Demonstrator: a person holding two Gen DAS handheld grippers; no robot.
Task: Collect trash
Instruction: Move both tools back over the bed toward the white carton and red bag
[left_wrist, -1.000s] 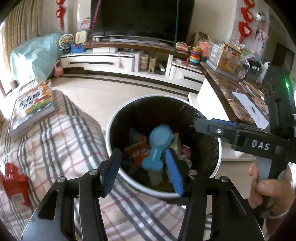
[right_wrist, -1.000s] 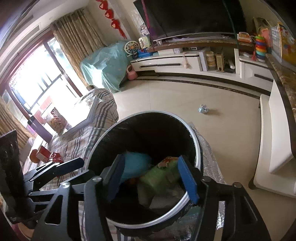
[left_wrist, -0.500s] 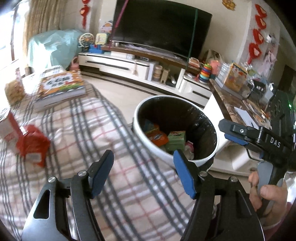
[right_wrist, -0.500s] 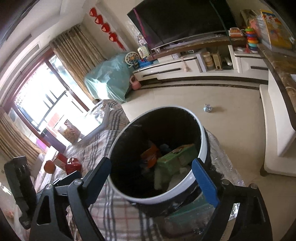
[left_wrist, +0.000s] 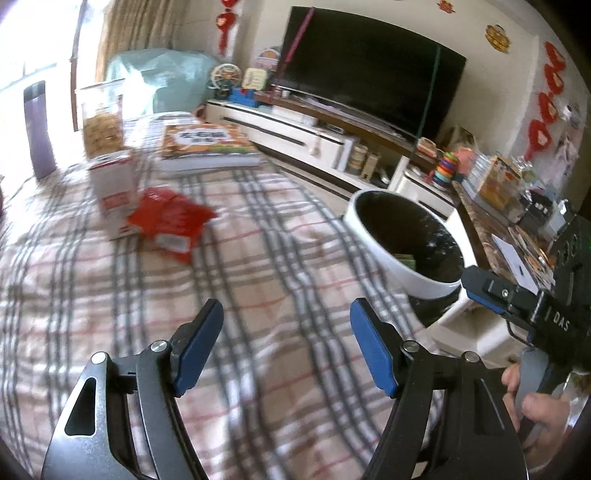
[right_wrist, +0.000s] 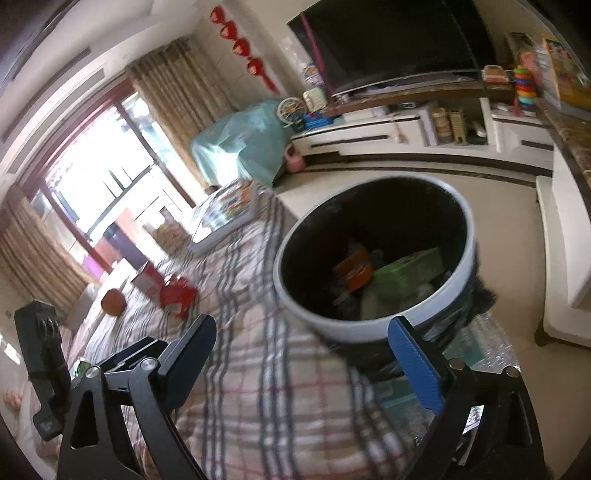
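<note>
Left gripper: your left gripper (left_wrist: 286, 347) hangs over the plaid blanket (left_wrist: 258, 266) with its blue-padded jaws opening; nothing is between them.
Right gripper: your right gripper (right_wrist: 303, 354) is spread wide and widening, empty, with the bin's near rim just past its pads.
Bin: the round white-rimmed trash bin with a black liner (right_wrist: 373, 328) stands at the blanket's right edge, with an orange wrapper and a green carton already inside.
Next trash: the crumpled red snack bag (left_wrist: 170, 225) lies on the blanket, ahead and to the left of your left gripper, against a white and red carton (left_wrist: 114, 192).
Key relation: the bag sits far from the bin and well apart from both tools; I judge your left hand the nearer one. Its long axis looks to run diagonally, near-left to far-right.
Farther: a picture book (left_wrist: 207, 146), a clear snack jar (left_wrist: 101, 123) and a purple flask (left_wrist: 38, 129) stand beyond; they look like keepers.
</note>
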